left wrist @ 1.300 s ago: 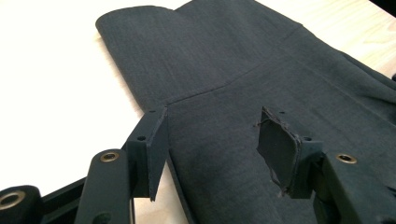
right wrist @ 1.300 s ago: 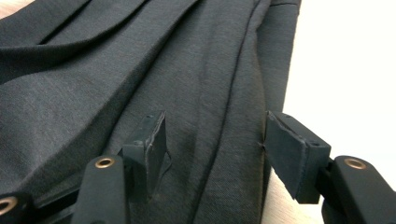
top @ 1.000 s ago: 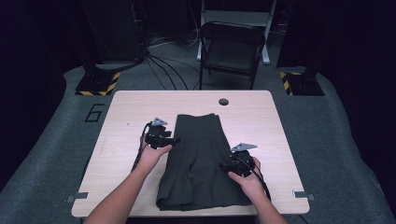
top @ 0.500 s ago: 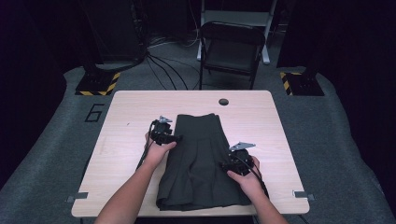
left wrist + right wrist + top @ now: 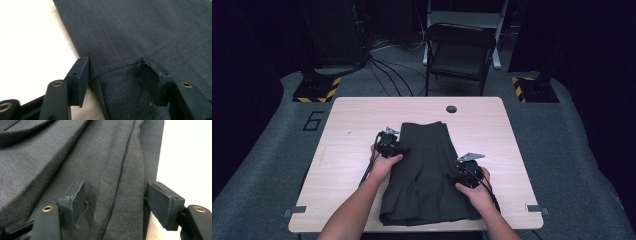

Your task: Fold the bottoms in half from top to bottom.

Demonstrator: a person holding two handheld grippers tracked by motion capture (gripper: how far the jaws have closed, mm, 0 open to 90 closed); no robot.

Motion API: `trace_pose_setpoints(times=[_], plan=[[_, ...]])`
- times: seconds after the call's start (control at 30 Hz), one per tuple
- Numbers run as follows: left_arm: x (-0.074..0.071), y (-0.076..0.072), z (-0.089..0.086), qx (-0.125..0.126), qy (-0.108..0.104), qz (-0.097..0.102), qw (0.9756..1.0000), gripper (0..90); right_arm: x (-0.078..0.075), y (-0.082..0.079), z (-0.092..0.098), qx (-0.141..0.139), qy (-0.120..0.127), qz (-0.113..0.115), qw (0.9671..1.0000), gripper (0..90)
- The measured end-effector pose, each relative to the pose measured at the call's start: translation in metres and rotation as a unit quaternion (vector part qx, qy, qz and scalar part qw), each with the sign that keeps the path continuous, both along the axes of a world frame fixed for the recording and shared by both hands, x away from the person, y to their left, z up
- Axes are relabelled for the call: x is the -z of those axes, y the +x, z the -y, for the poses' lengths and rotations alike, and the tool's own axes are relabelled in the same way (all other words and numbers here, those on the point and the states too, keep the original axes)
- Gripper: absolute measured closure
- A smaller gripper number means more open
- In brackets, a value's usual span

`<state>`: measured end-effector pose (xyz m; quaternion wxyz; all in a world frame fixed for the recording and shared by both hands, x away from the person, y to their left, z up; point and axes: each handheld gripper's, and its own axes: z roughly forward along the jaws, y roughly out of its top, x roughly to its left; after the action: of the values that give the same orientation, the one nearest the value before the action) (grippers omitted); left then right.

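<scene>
A dark grey pleated skirt lies flat on the wooden table, waistband at the far end. My left gripper rests at the skirt's left edge just below the waistband. In the left gripper view its jaws straddle the skirt's edge seam; they have just been closing, with a gap at both pads. My right gripper sits at the skirt's right edge. Its jaws have opened slightly and stand wide over the fabric edge without pinching it.
A round cable hole sits near the table's far edge. A folding chair stands behind the table, with cables on the floor. Bare tabletop lies to the left and right of the skirt.
My left hand has shifted slightly right and lowered onto the skirt's left edge. The right hand and the skirt have stayed put.
</scene>
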<state>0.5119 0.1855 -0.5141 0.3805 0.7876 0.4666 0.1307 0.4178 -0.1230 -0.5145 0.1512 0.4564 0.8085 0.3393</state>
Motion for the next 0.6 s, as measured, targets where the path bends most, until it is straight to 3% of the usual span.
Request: trace_pose_setpoints(times=[0.07, 0.1, 0.17, 0.23, 0.27, 0.43, 0.6], plan=[[0.0023, -0.0013, -0.0013, -0.005, -0.007, 0.000, 1.0000, 44.4, 0.0001, -0.0005, -0.0002, -0.003, 0.000, 0.000, 1.0000, 35.2], [0.0032, -0.0018, -0.0019, -0.009, -0.008, 0.000, 0.9999, 45.1, 0.0003, -0.0005, 0.0003, -0.008, 0.001, 0.002, 1.0000, 40.8], [0.0037, -0.0021, -0.0036, -0.012, -0.013, -0.009, 0.9998, 46.3, 0.0006, -0.0009, 0.0004, -0.016, 0.014, -0.005, 0.9998, 42.0], [0.0034, -0.0030, -0.0026, -0.017, -0.010, -0.009, 0.9998, 47.9, 0.0006, -0.0005, 0.0002, -0.013, 0.011, -0.003, 0.9999, 41.9], [0.0033, -0.0031, -0.0014, -0.018, -0.011, -0.009, 0.9998, 48.2, -0.0005, -0.0006, -0.0004, -0.008, 0.010, -0.010, 0.9999, 40.5], [0.0027, -0.0036, 0.0004, -0.016, 0.001, -0.006, 0.9998, 49.7, -0.0012, 0.0004, -0.0031, 0.004, -0.028, 0.012, 0.9995, 25.4], [0.0029, -0.0033, -0.0003, -0.017, -0.001, -0.005, 0.9998, 51.8, 0.0007, 0.0036, 0.0023, 0.017, -0.012, -0.010, 0.9997, 23.9]])
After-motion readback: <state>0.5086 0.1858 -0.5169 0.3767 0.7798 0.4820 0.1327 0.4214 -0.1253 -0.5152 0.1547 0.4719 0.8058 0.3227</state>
